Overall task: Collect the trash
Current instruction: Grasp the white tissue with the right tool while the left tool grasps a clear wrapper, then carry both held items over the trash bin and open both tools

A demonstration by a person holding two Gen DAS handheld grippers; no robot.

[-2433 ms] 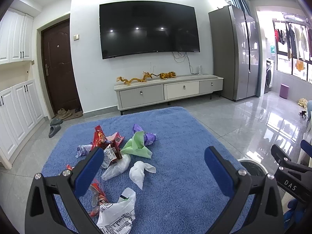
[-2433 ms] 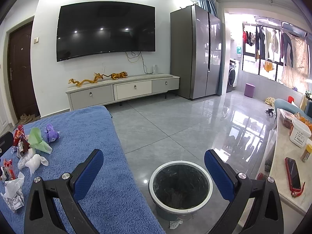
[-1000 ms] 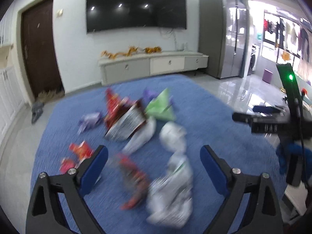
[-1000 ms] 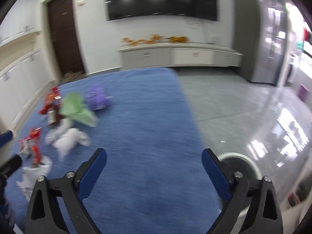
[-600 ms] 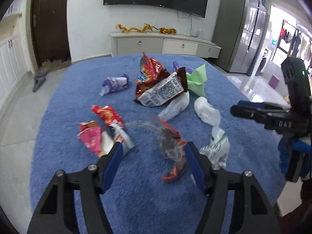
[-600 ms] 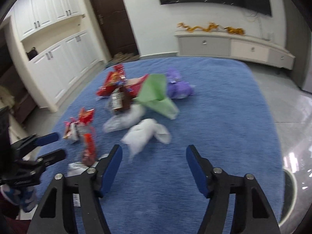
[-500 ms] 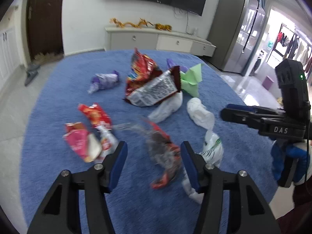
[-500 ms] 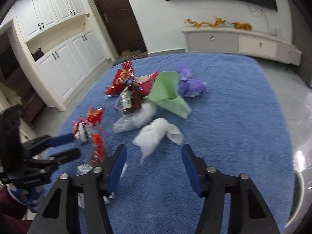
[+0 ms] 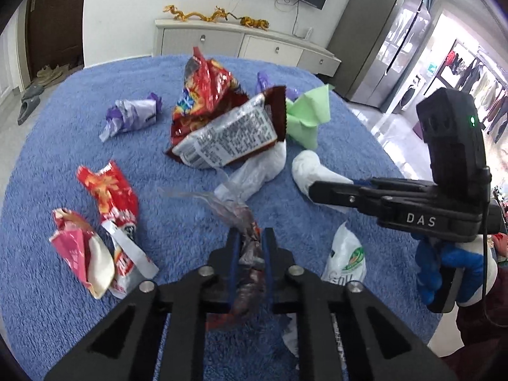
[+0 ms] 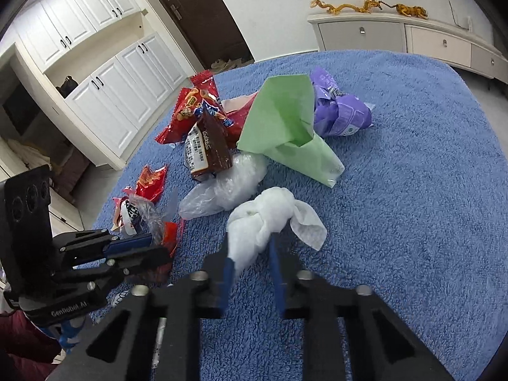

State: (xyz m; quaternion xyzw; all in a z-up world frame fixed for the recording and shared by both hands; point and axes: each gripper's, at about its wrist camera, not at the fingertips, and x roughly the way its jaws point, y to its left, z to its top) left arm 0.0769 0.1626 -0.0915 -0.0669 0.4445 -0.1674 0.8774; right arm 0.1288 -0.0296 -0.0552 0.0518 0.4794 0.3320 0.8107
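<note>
scene: trash scattered on a blue carpet point(image 9: 317, 63); wrappers, plastic bags, tissue, green paper point(image 10: 285, 127)
left gripper point(image 9: 250, 247): jaws have just been closing, now clamped on a crumpled clear-and-red wrapper point(image 9: 235, 212) that sticks up between the pads
right gripper point(image 10: 250, 260): jaws have just been closing, now nearly together on the tail of a white tissue wad point(image 10: 270, 212); bite looks shallow, only the near edge is between the pads
trash location: wrapper at the near middle of the carpet, tissue just beside a clear plastic bag point(image 10: 228, 187); both resting on the carpet
other trash: red snack bag point(image 9: 206, 85), brown wrapper point(image 9: 228, 136), purple wrapper point(image 9: 133, 114), small red packets point(image 9: 108, 190), printed white bag point(image 9: 346, 254), all loose and untouched
bin: not in view in either camera now
step in hand: double pick, one piece per gripper
how to do it well: lift straight up and slowly so the light pieces do not slip; check the tissue comes with the right gripper, re-grip deeper if it drops
watch for: wrapper tail dragging the clear bag or small packets along; grippers are near each other, so keep them apart on the lift
progress: early, most of the pile is on the carpet
</note>
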